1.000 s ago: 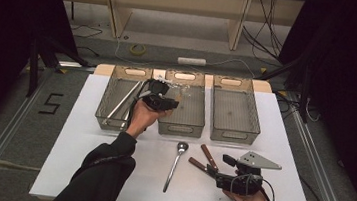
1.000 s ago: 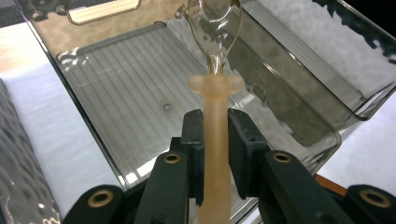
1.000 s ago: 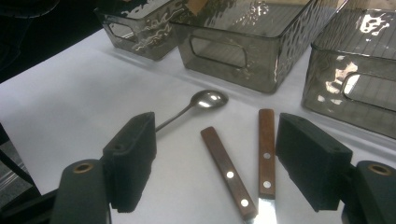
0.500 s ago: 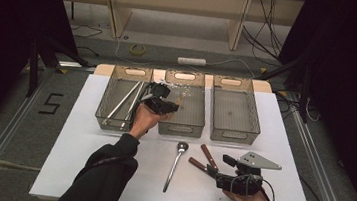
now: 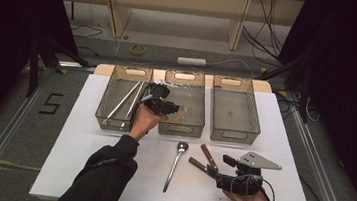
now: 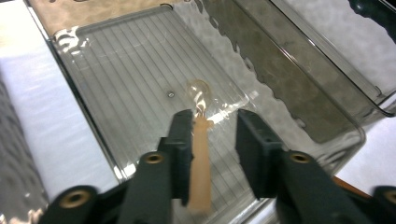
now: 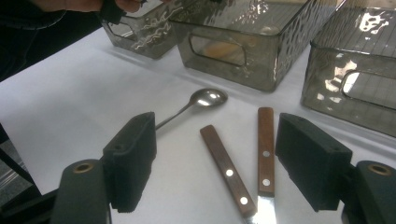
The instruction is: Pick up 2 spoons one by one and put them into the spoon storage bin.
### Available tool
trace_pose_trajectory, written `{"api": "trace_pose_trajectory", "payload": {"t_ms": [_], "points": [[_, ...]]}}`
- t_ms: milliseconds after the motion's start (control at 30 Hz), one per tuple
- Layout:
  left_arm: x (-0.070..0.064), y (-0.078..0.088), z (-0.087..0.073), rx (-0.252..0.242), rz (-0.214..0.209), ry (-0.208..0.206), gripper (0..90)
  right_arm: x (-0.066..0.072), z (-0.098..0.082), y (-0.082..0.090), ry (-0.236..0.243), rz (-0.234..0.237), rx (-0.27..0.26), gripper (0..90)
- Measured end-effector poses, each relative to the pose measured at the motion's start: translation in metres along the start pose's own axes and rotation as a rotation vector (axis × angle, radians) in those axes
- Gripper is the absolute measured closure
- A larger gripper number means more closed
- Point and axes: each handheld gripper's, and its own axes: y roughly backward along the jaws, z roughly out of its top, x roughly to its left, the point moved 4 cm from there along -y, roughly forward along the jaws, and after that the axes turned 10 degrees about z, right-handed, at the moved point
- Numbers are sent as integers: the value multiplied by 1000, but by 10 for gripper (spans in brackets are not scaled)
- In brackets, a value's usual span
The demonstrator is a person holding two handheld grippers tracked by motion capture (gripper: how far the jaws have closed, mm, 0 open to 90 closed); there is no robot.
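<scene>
My left gripper (image 5: 168, 107) hangs over the middle clear bin (image 5: 179, 129). In the left gripper view its jaws (image 6: 215, 123) have just been opening. A pale beige utensil handle (image 6: 201, 158) stands between them, lying against the left jaw with a gap to the right jaw, above the bin's ribbed floor (image 6: 130, 74). My right gripper (image 5: 220, 165) rests low at the table's front right, open. In its own view, the open right gripper (image 7: 215, 123) frames two wooden-handled knives (image 7: 226, 170) (image 7: 265, 149) and a metal spoon (image 7: 205, 99) lying on the white table.
Three clear bins stand in a row at the back. The left bin (image 5: 102, 117) holds long metal utensils (image 5: 126, 100), and the right bin (image 5: 233, 135) stands beside the middle one. The spoon (image 5: 175, 163) and knives (image 5: 208, 156) lie mid-front. The person's left sleeve crosses the front left.
</scene>
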Motion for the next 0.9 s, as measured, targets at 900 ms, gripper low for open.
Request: {"api": "trace_pose_trajectory", "payload": {"t_ms": [900], "points": [[-37, 63, -78, 35, -21, -77, 287, 2, 0, 0, 7, -8, 13, 303]]}}
